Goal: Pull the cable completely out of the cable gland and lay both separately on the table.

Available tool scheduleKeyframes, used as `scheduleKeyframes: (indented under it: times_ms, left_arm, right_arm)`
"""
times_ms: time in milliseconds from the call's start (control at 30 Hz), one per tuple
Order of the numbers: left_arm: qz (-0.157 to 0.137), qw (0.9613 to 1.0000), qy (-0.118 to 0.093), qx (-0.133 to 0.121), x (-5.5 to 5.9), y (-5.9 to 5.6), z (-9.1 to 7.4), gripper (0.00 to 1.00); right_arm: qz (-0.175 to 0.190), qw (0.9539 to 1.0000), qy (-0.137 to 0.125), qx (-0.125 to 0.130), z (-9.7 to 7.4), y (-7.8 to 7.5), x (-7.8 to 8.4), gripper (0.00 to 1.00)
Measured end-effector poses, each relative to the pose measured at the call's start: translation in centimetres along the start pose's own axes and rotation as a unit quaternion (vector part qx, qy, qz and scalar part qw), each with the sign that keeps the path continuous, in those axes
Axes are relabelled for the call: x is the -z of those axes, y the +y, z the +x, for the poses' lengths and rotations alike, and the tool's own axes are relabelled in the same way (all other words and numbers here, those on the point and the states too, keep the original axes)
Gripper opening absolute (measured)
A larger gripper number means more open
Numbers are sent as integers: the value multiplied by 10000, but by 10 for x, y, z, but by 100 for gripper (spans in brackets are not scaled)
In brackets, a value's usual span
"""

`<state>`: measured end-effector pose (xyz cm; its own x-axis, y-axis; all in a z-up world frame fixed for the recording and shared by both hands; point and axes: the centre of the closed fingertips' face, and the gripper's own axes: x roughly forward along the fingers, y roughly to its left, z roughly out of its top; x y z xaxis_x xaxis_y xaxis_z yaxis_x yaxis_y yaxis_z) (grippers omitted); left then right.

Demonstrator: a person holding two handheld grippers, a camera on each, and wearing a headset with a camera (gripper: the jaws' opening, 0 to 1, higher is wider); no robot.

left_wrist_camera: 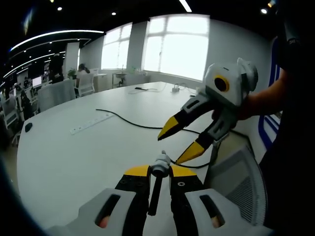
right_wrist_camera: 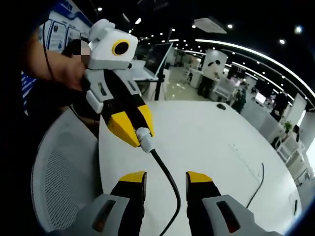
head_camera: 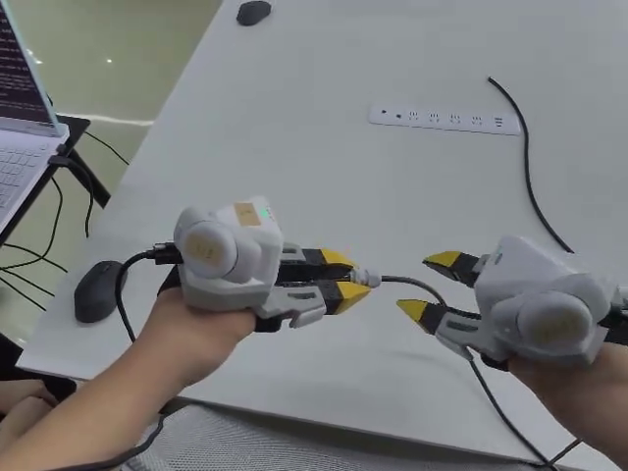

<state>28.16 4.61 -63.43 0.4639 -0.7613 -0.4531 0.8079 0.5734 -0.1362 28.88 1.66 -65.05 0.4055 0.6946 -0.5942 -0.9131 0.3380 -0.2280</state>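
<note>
One cable gland (head_camera: pixel 365 279) sits clamped in the left gripper (head_camera: pixel 355 277); right gripper (right_wrist_camera: pixel 166 176) (jaws apart) straddles the cable (head_camera: pixel 402 281).

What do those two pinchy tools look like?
The left gripper and right gripper have rounded white-grey shells with a round pale-yellow disc, black jaws and pointed yellow tips. A small green light glows on the left one, and a black cord trails from its back.
</note>
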Motion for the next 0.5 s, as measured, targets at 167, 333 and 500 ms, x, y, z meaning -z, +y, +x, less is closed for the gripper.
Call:
scheduleKeyframes:
  times_ms: [167,333,500]
  left_arm:
    - [-5,10000,-6,15,0,-3,2,15]
    - [-10,10000,-16,32,-1,-5,3,15]
    - [-15,10000,15,31,0,-7,3,15]
  right_arm:
    - [-515,9987,1,-60,8,5,-10,22]
    - [-788,9968,12,-137,10,10,-12,12]
    - [-934,9955,53,-163,10,12,-9,4]
